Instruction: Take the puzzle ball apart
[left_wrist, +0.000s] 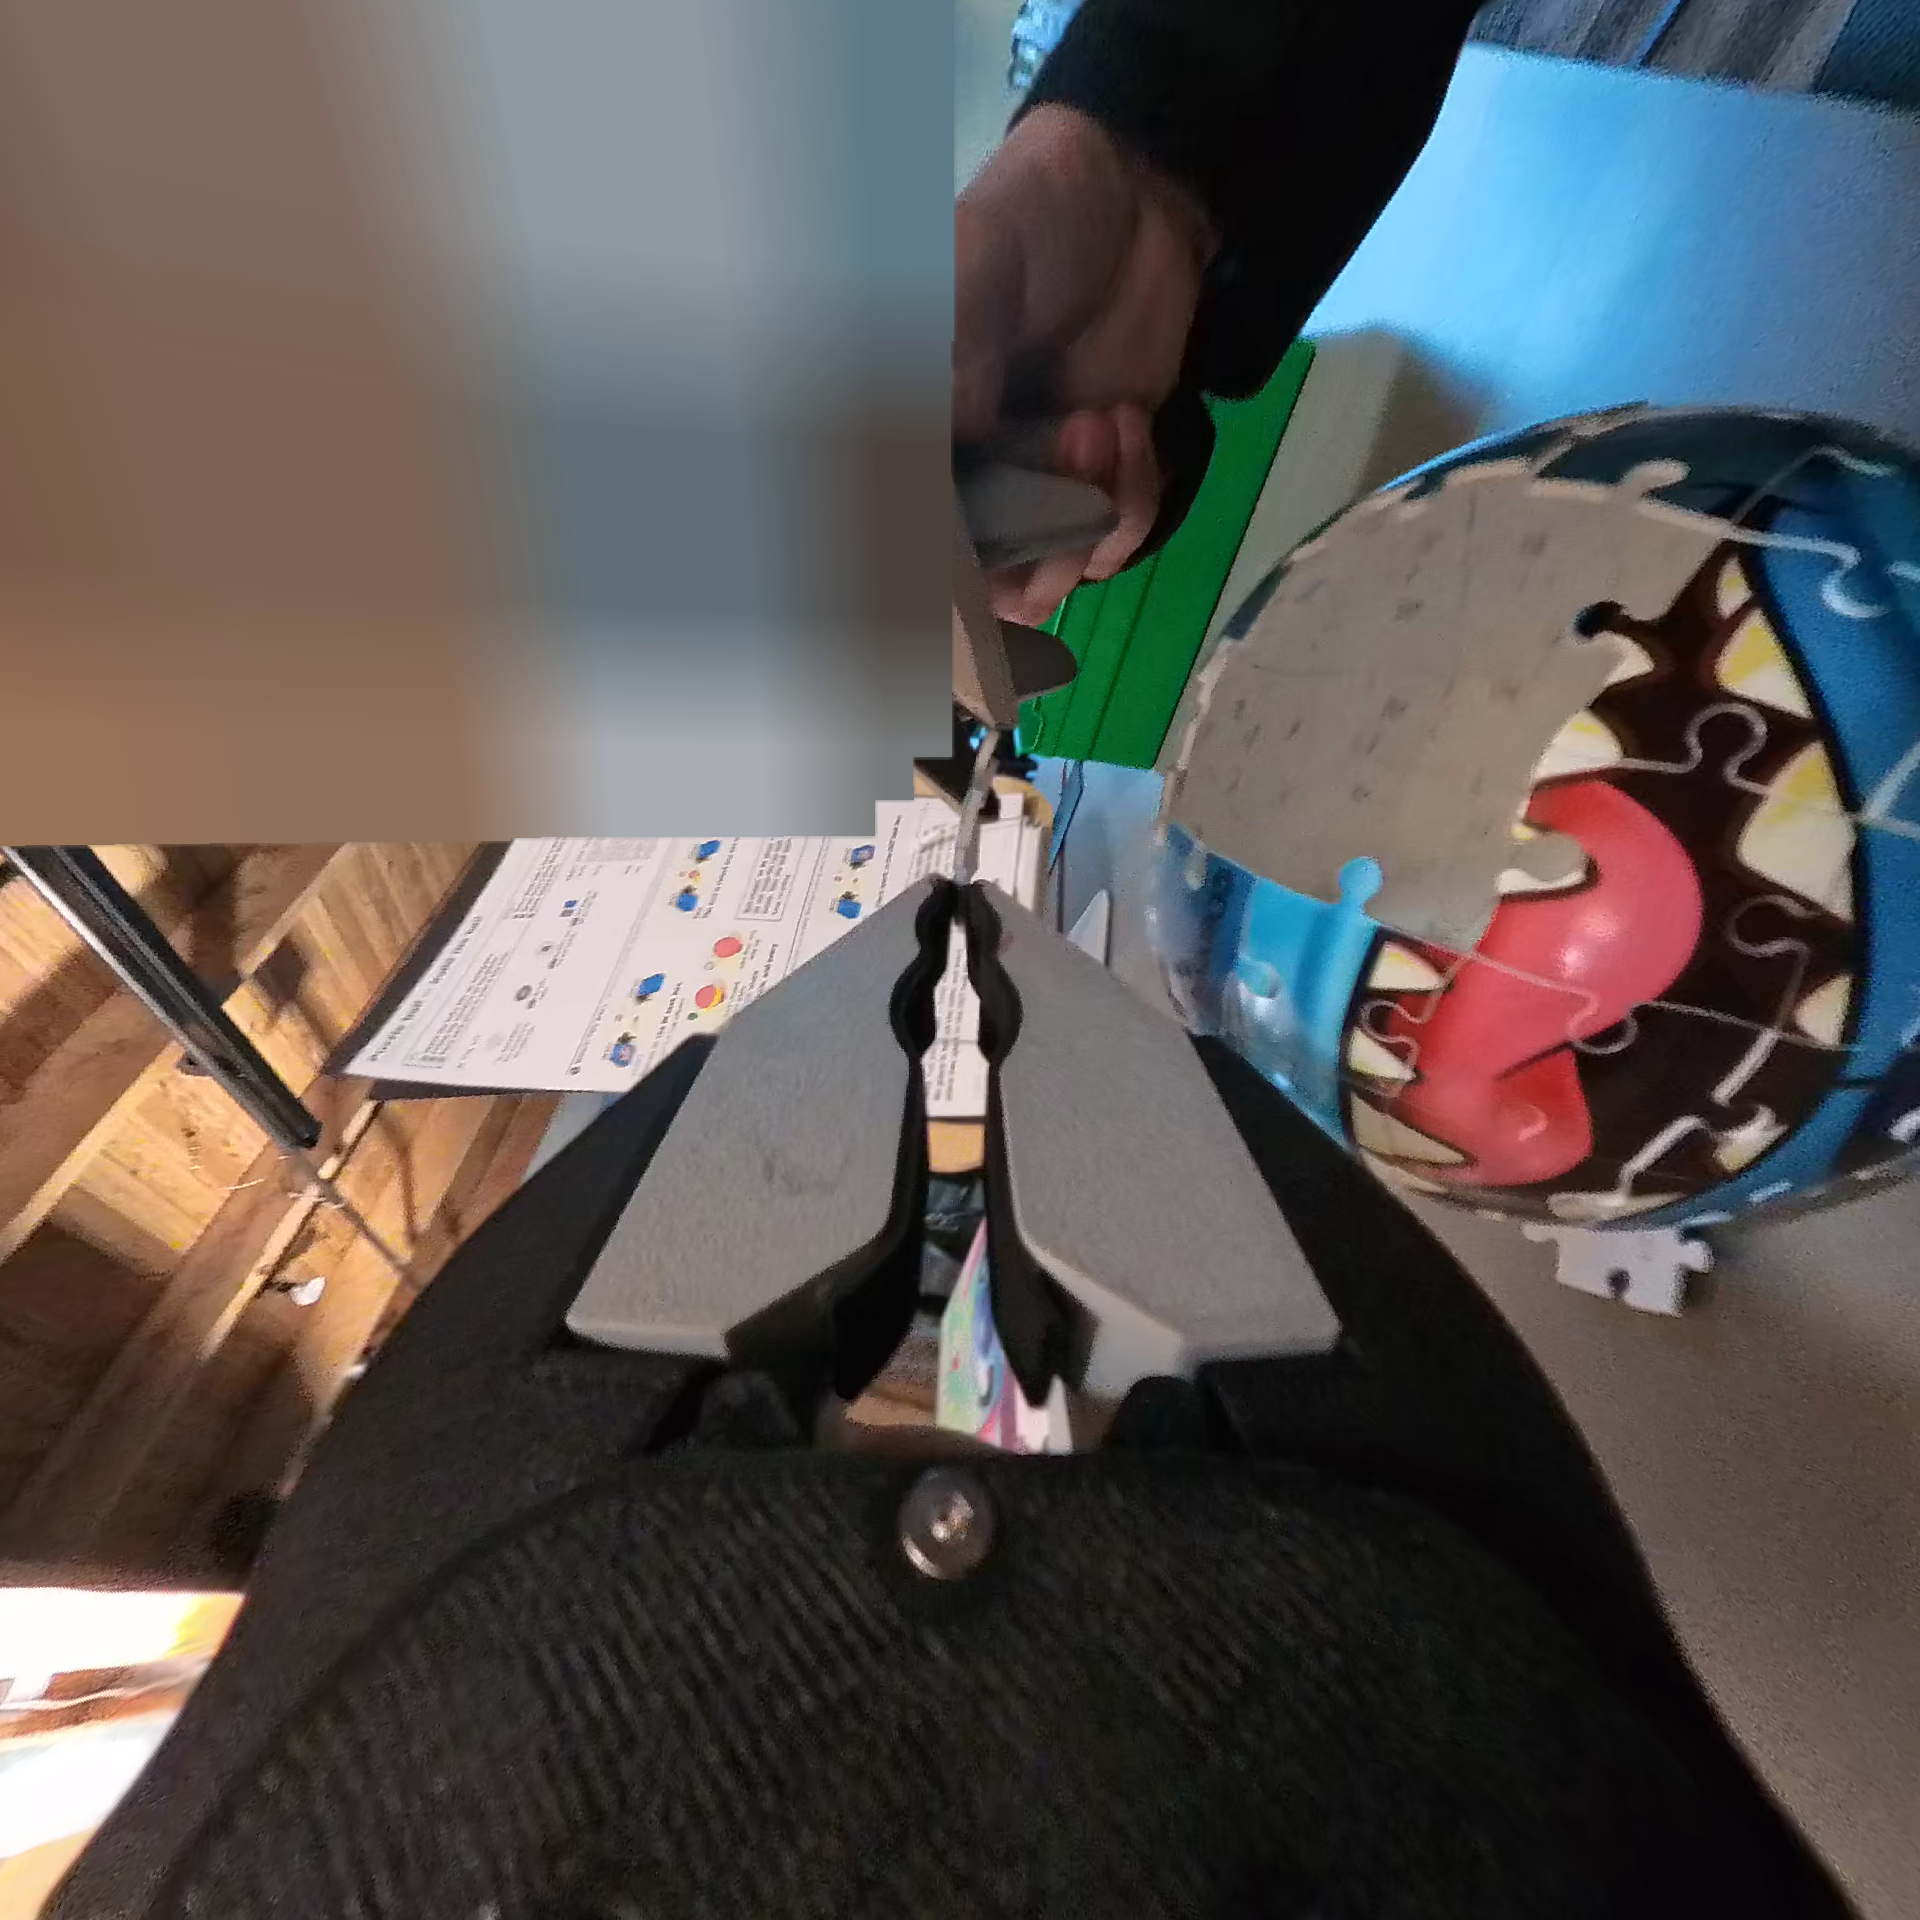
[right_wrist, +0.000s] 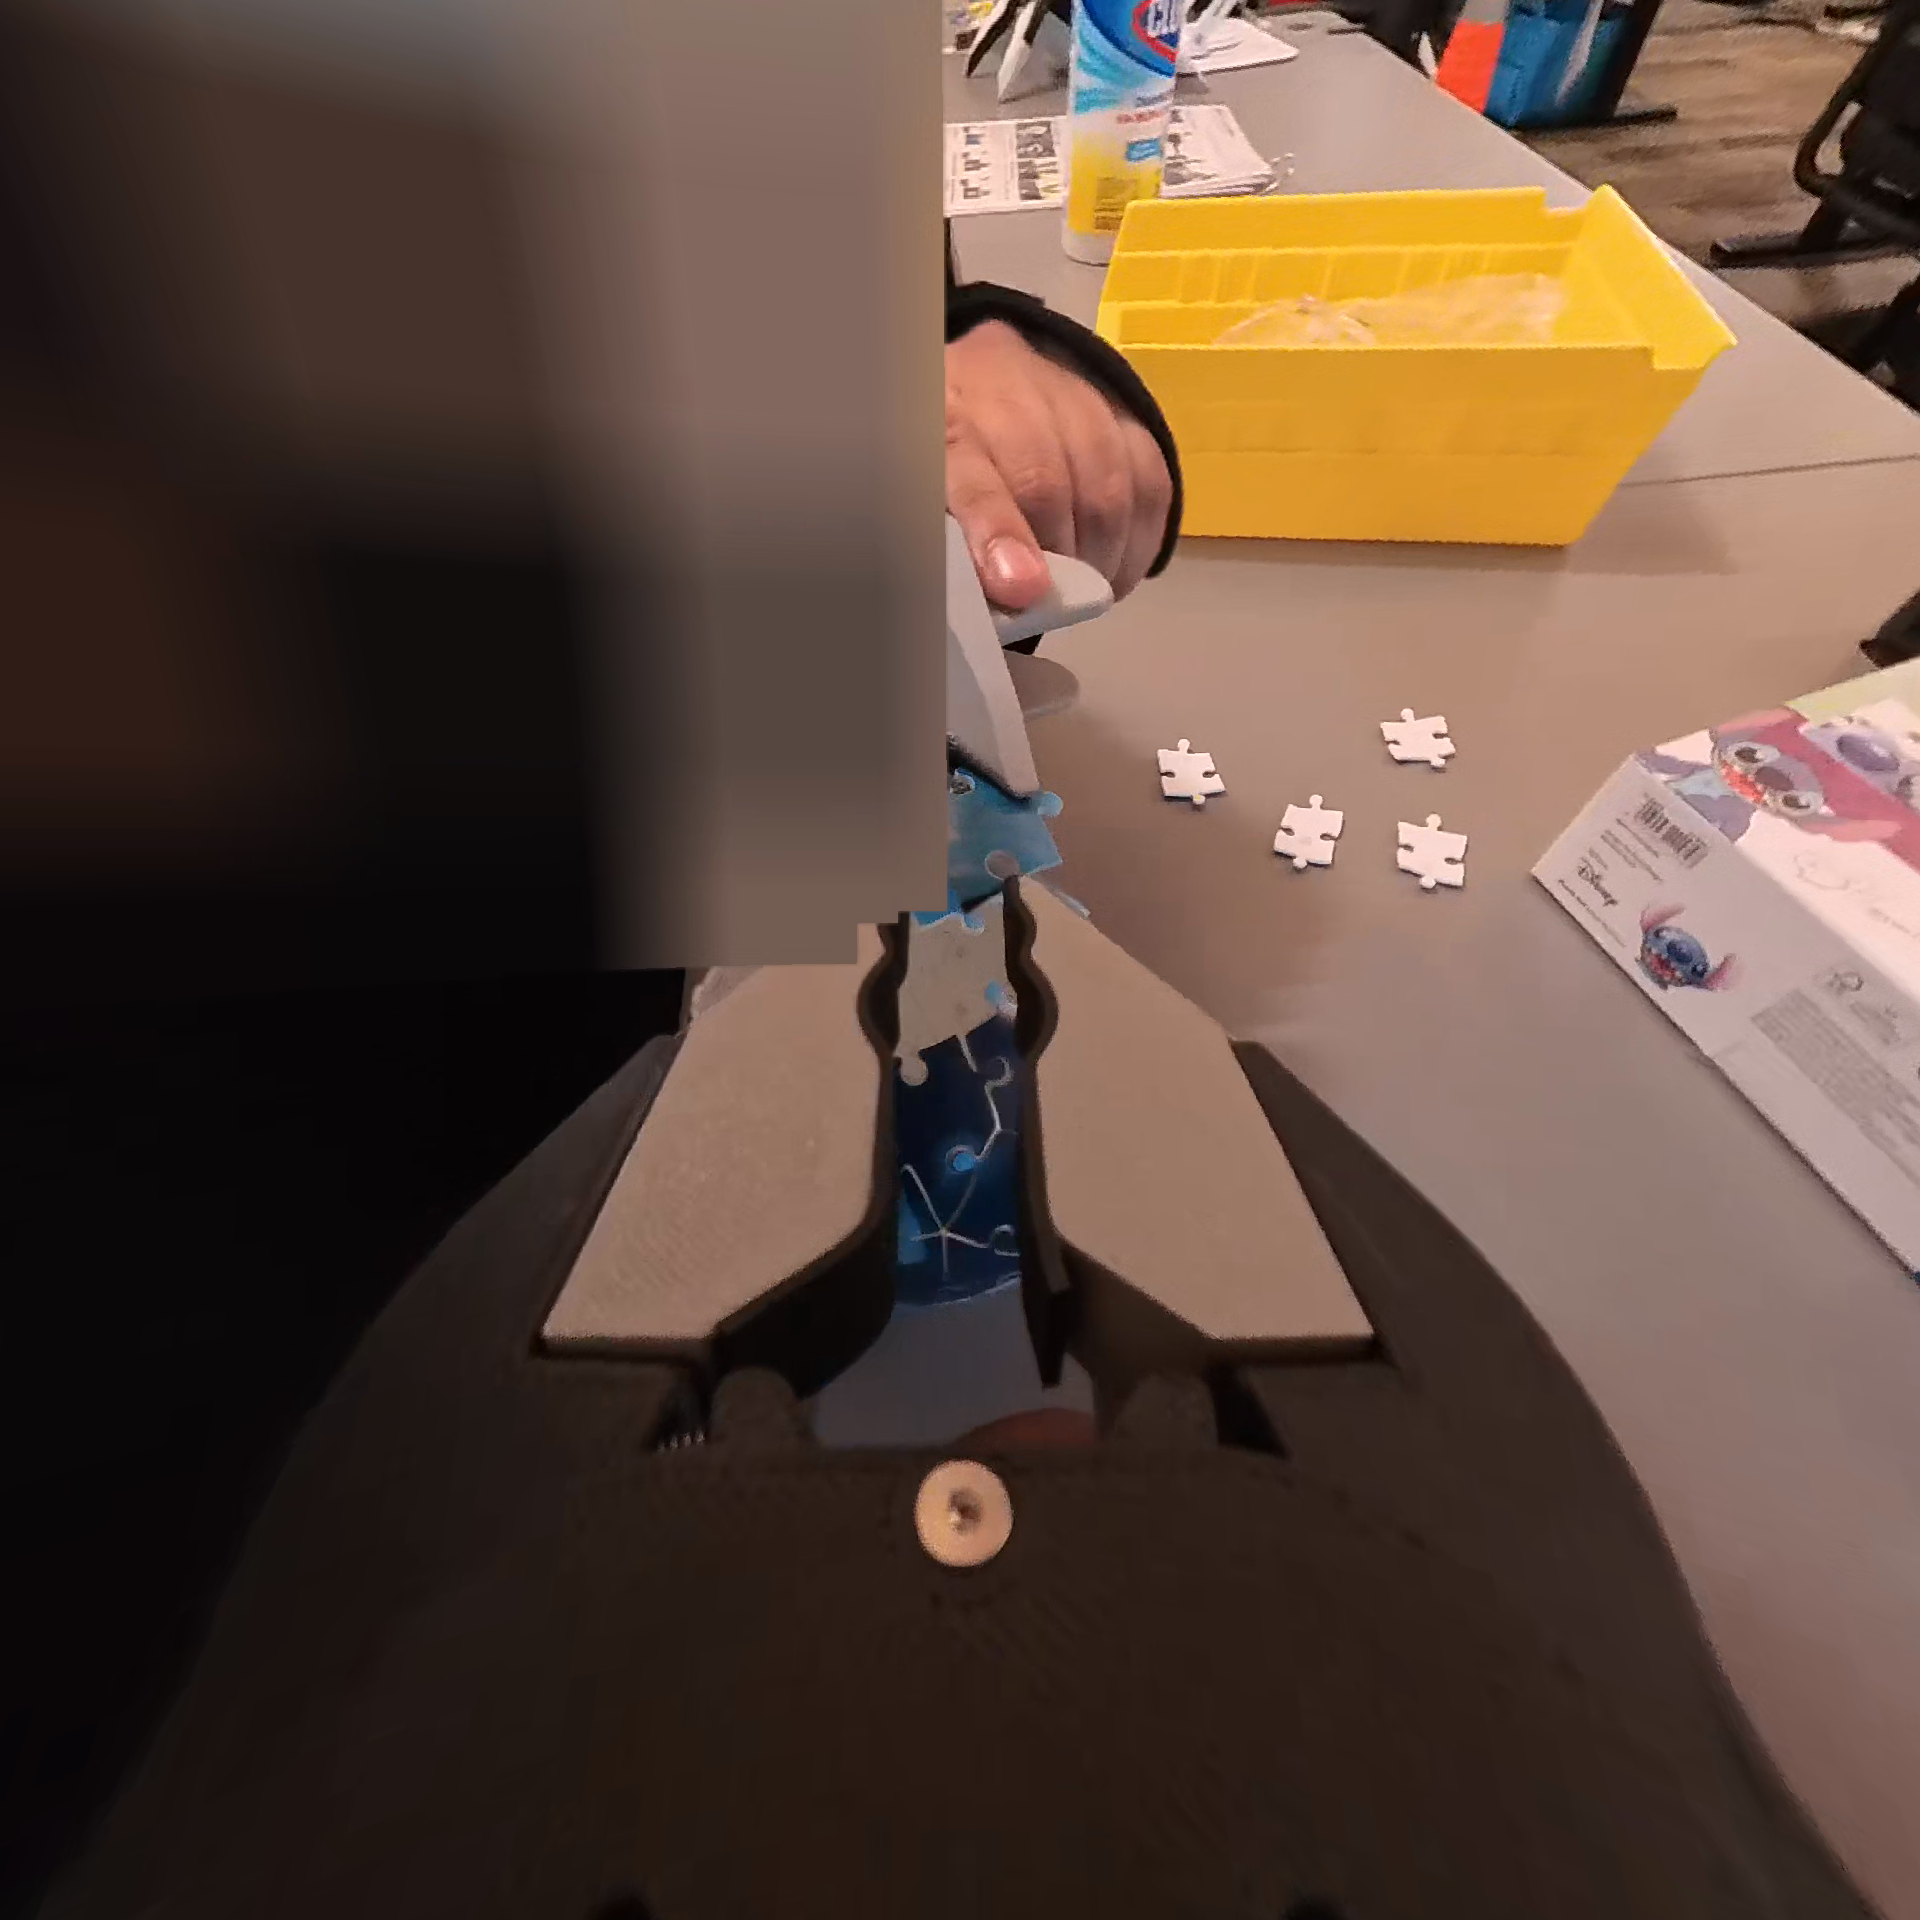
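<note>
Puzzle ball (left_wrist: 1621, 883) lies open-edged; both grippers, left (left_wrist: 953, 896) and right (right_wrist: 961, 971), pinch one piece (right_wrist: 948, 987).

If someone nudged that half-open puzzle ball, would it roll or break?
The puzzle ball is round, so it would probably roll. It looks like a hollow shell with a big opening, so likely light. Its edge pieces would probably pop loose easily.

Open surface (right_wrist: 1351, 1039) lies between yellow bin (right_wrist: 1382, 416) and printed box (right_wrist: 1766, 935), interrupted by four loose white pieces (right_wrist: 1309, 831); spray bottle (right_wrist: 1117, 125) stands behind.
</note>
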